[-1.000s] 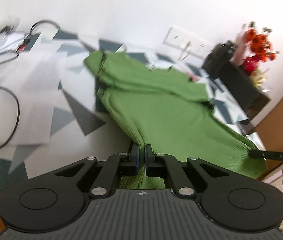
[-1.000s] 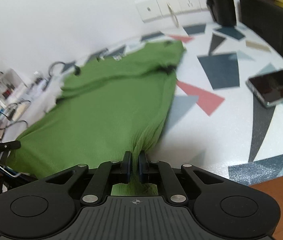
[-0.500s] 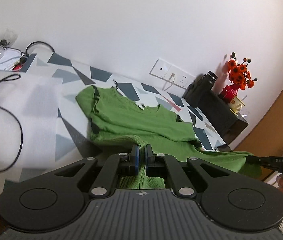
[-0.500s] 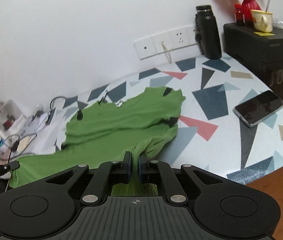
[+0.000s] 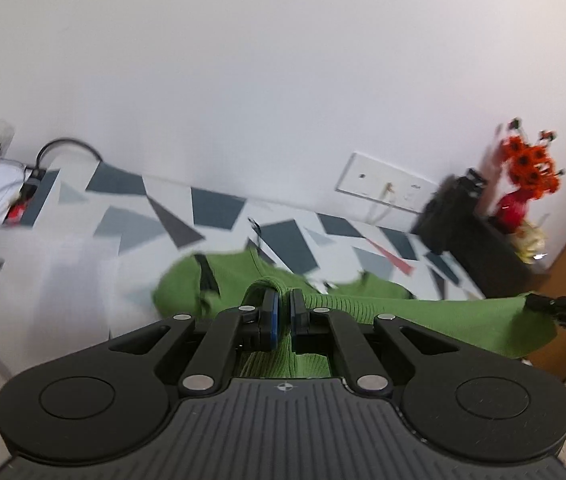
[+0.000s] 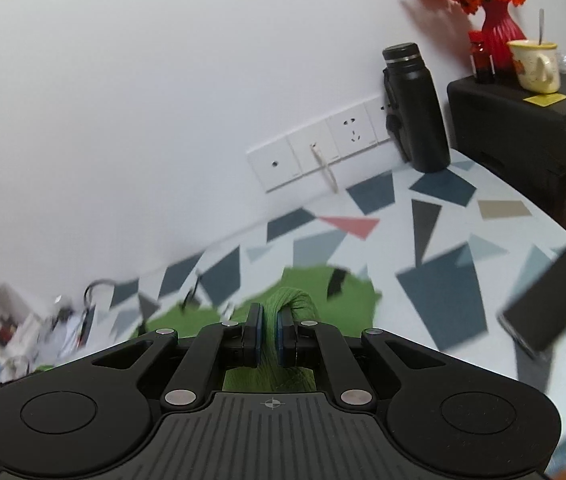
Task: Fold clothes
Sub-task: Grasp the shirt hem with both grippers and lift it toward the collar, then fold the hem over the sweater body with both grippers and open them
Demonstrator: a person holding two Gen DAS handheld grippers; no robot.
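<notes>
Mid-fold: left gripper & right gripper each clamped on bunched hem of green top (far part on patterned table), next probably lay hem over collar evenly.

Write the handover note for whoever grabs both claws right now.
Left claw: shut on the green top, pinching a bunched edge.
Right claw: shut on the same garment's opposite edge.
The held edge is lifted, stretched between the claws above the patterned table; the far part, with the neckline, lies on the table toward the wall.
Done: both corners gripped and raised.
Left: lay the held edge down toward the far part, release, smooth, finish the remaining folds. Mind the phone at the table's right edge.
</notes>
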